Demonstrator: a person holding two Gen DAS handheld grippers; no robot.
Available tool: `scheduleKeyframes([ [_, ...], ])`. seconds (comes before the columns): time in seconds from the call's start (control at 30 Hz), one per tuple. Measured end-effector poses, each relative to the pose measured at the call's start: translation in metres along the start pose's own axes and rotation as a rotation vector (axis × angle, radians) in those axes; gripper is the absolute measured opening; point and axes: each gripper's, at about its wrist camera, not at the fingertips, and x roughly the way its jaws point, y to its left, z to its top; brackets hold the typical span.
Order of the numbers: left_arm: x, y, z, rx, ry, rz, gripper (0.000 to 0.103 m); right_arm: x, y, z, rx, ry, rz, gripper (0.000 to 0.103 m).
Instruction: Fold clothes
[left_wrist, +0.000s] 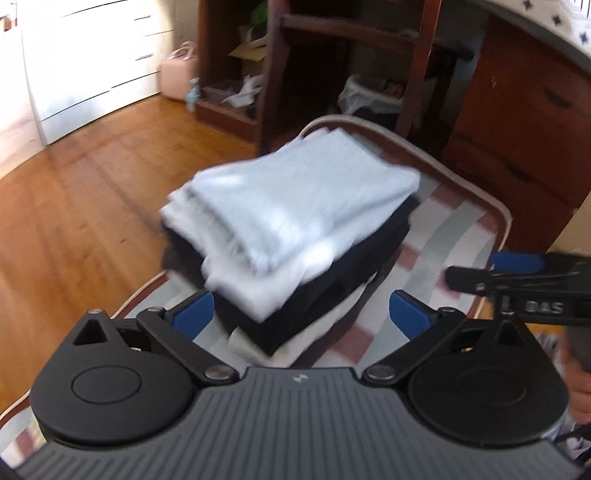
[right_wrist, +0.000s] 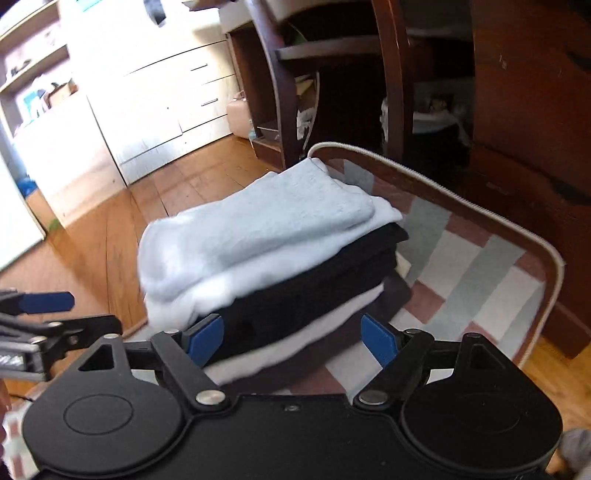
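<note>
A stack of folded clothes (left_wrist: 291, 236) lies just ahead of both tools, on a flat padded surface covered in checked cloth (right_wrist: 476, 266) of pale grey, white and dusty-red squares, edged with light corded piping. The top piece is a pale blue-white folded garment (right_wrist: 266, 218) with a soft, slightly nubbly knit texture and rounded fold edges. Under it sits a thick dark folded garment (right_wrist: 314, 291), black or very deep navy, smooth and matte. Below that a white layer (right_wrist: 295, 343) shows as a thin band at the near edge. The stack is roughly rectangular, its layers slightly offset so each edge shows.

The left tool (left_wrist: 301, 314) has matte black plastic arms, metal pivot pins and blue pads, with a ribbed grey body. Its jaws stand wide apart and grip nothing; the near corner of the stack lies between and just beyond the pads, which are clear of it. The right tool (right_wrist: 293, 339) is of the same build with a smooth black body; its jaws are also spread wide and hold nothing, though whether its left pad touches the dark layer I cannot tell.

Beyond the stack lie glossy wooden floorboards (left_wrist: 81, 199) and dark reddish wooden furniture (left_wrist: 517, 140).
</note>
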Motion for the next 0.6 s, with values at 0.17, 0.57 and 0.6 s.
scheduleKeyframes([
  [0.17,-0.021,-0.012,-0.022,-0.014,0.017,0.035,0.103,-0.025,-0.004,-0.016,0.028,0.008,-0.003,0.086],
  [0.57,-0.050,-0.058,-0.065,0.052,0.029,0.117,0.103,-0.070,0.000,-0.067,-0.018,-0.031,-0.048,0.087],
  [0.6,-0.050,-0.060,-0.069,0.046,0.034,0.115,0.103,-0.072,0.001,-0.070,-0.028,-0.029,-0.061,0.088],
])
